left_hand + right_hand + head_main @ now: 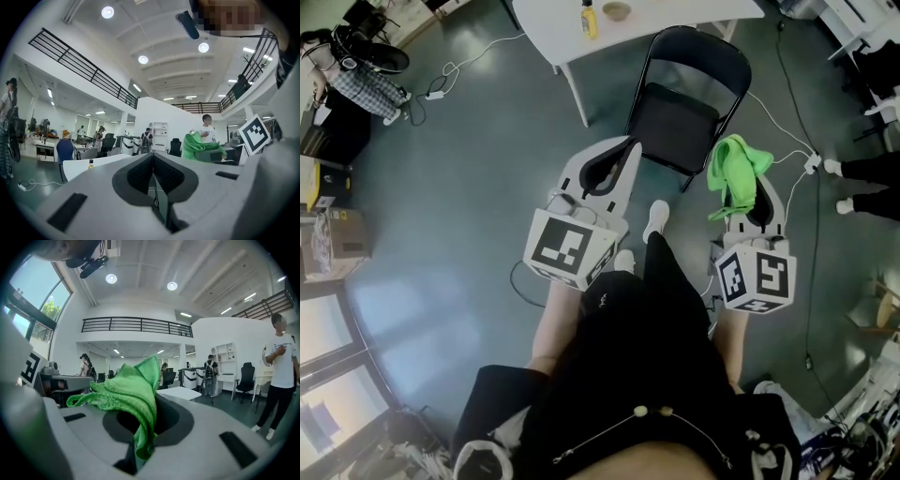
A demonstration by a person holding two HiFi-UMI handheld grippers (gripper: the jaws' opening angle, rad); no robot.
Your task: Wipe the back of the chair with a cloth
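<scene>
My left gripper (153, 180) has its jaws pressed together with nothing between them, and it points out level into the room. My right gripper (139, 439) is clamped on a green cloth (129, 392). One fold is pinched low between the pads, and the rest bunches up and flops over the top of the jaws. In the head view both grippers hang in front of my legs, the left one near the front edge of the black folding chair (677, 124) and the right one just off the seat's right corner. The cloth is in the air and touches no part of the chair. The backrest (696, 49) stands at the far side of the seat, close to the white table (567, 42) with a yellow bottle (590, 20) on it.

I judge this to be the carry-in step, with the wiping not yet begun. Next I need to reach over or round the seat, tip the right gripper so the loose bunch meets the backrest, then drag it across while keeping the grip firm. My empty left gripper could steady the frame so the light chair does not skid
</scene>
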